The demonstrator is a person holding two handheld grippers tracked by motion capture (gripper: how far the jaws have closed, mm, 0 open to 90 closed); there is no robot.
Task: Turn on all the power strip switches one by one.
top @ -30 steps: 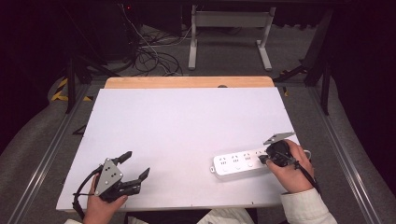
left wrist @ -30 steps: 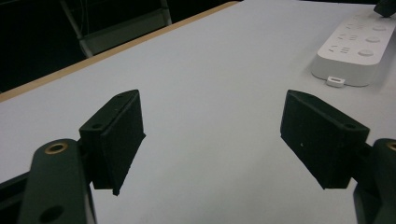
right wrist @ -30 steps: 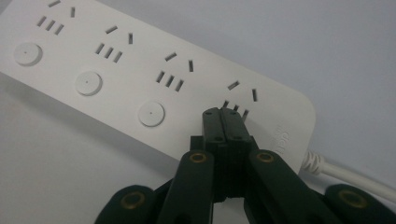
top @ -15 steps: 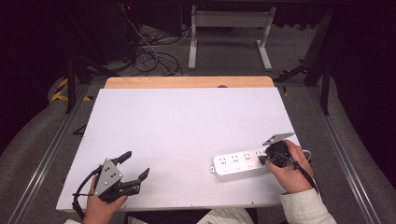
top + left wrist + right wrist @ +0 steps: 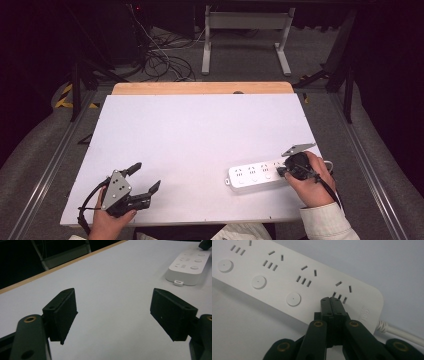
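Power strip [image 5: 256,175] sits near the front right corner of the white surface [image 5: 200,135], cord [image 5: 402,333] trailing off its right end. Right tongs [image 5: 333,301] are clenched tight with nothing between them, tips pressed down on the strip's top at the last socket by the cord end, right where that socket's round switch button would be. So my guess is the step in hand is pushing that button with the closed tips. Left tongs [image 5: 113,312] are released, jaws wide apart, low over bare surface at the front left, well away from the strip. Next move probably calls for a straight lift off the button, without dragging the strip sideways, since nothing's bracing it.
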